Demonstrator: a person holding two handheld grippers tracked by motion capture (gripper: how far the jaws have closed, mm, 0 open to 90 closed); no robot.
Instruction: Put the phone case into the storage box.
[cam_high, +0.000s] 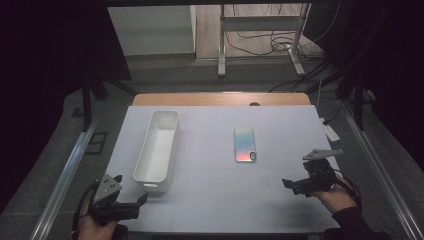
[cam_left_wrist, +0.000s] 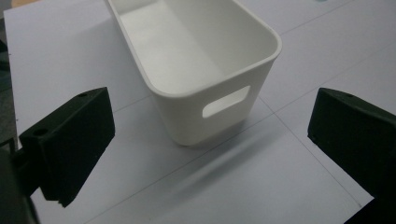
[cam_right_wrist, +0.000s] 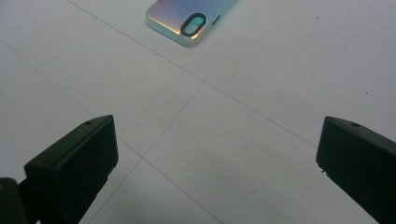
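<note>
Left gripper (cam_high: 131, 201), jaws wide apart, empty, at 7 o'clock; right gripper (cam_high: 294, 185) likewise, 4 o'clock. Long white plastic bin (cam_high: 158, 147), 10 o'clock; iridescent phone case (cam_high: 245, 144), 1 o'clock, on white tabletop (cam_high: 215, 195).

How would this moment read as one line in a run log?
left gripper: open, facing white bin | right gripper: open, facing phone | phone: flat on table, untouched

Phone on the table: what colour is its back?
Iridescent: the phone shimmers pale green, blue and orange-pink, best in the right gripper view.
</note>
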